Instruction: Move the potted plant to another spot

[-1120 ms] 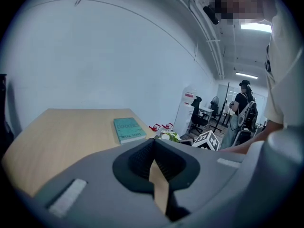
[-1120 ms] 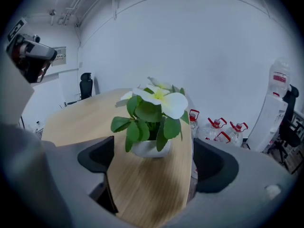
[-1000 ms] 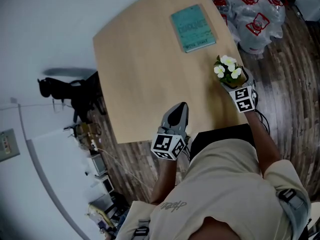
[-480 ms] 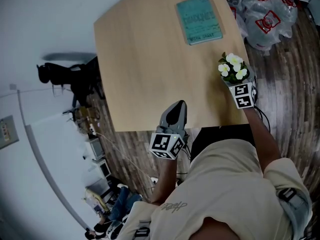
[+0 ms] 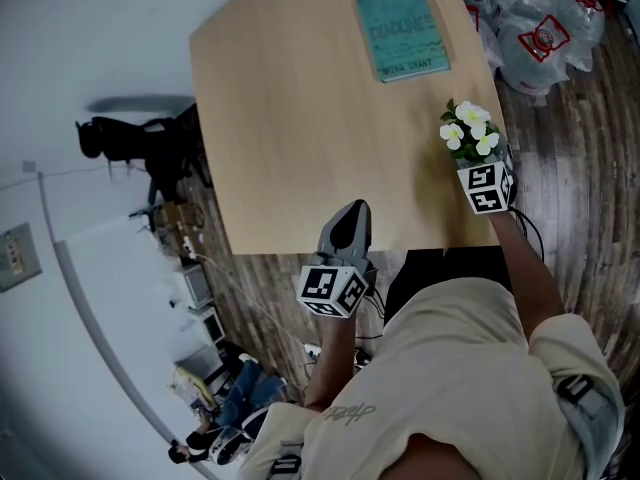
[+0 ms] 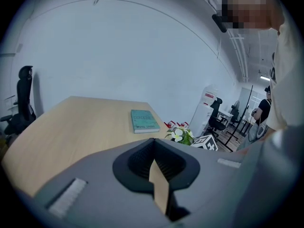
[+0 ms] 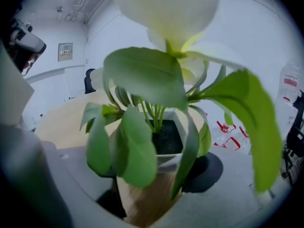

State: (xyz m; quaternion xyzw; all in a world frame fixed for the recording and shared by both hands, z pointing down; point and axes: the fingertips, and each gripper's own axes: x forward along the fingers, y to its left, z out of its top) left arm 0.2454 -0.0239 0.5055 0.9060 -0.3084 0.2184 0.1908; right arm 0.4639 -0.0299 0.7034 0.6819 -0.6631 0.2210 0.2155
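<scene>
Closing in from the near side, the right gripper has the potted plant between its jaws. They have just been narrowing, and in the right gripper view they appear to sit against both sides of the small square white pot, partway open because the pot itself fills the gap. The leaves and white flowers stand straight above the jaws, so the grip is low on the pot – a sensible choice, since it keeps the plant upright and leaves the stems uncrushed.

The pot stands on the wooden table at its right edge, close to the near right corner, and seems not yet lifted. A teal book lies well apart at the far side, leaving a broad bare stretch of tabletop to the left as a likely new spot.

The left gripper hovers over the near edge with its jaws drawn together and nothing in them – apparently kept out of the way, as one hand is enough for so light a thing. Clear bags sit on the floor beyond the far right corner.
</scene>
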